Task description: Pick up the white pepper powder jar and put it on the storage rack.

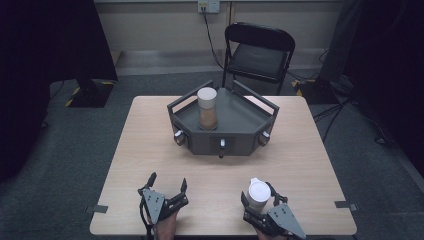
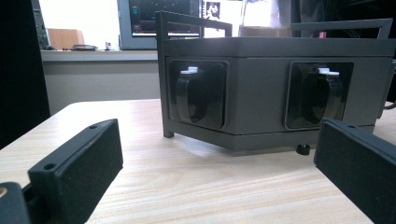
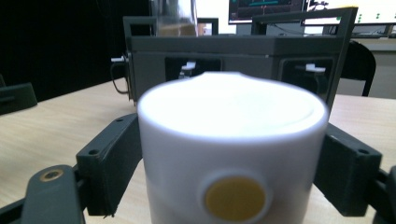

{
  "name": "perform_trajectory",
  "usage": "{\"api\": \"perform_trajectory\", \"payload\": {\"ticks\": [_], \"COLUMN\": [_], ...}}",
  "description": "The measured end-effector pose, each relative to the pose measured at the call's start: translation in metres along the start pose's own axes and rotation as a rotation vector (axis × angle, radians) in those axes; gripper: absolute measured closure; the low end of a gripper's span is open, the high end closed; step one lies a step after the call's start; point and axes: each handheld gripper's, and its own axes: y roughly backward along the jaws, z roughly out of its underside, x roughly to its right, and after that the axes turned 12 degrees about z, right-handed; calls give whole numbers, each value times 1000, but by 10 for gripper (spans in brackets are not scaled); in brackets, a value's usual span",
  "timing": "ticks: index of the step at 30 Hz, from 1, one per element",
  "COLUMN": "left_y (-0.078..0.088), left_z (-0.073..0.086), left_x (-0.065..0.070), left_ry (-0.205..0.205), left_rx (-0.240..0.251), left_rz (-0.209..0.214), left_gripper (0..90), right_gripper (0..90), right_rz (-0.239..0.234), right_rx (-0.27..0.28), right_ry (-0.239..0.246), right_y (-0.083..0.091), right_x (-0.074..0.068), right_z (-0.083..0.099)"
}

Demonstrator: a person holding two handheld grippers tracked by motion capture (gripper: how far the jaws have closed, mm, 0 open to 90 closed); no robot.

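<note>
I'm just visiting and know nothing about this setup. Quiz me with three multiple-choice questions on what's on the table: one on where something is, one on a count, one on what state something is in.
1. Where does the tall jar with the brown contents stand?
A. On the bare table
B. On top of the dark grey box
C. On the chair

2. How many knobs show on the box's front faces in the high view?
A. One
B. Three
C. Five

3. What is the right hand-held gripper doing?
A. Clamping a white cup
B. Hanging open with nothing between its jaws
C. Clamping a spoon

Answers:
1 B, the jar sits inside the box's railed top.
2 B, one knob on each of three faces.
3 A, both jaws press the cup's sides in the right gripper view, while the left hand-held gripper stands open.
</note>
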Motion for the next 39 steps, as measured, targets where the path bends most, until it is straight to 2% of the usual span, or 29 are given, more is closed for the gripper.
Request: {"api": "perform_trajectory", "payload": {"ticks": [7, 15, 30, 39], "left_y": [0, 0, 0, 0], "left_z": [0, 0, 0, 0], "left_x": [0, 0, 0, 0], "left_ry": [0, 1, 0, 0], "left_rx": [0, 1, 0, 0], "left_rz": [0, 0, 0, 0], "left_gripper": [6, 5, 5, 5], "right_gripper": [206, 291, 296, 297], "right_rz": [1, -5, 8, 14], "right_rx": [-18, -15, -38, -29], "right_ry": [-3, 5, -4, -4], "right_y": [-1, 0, 1, 3], "right_x": [1, 3, 0, 0], "right_z": [4, 5, -1, -6]}}
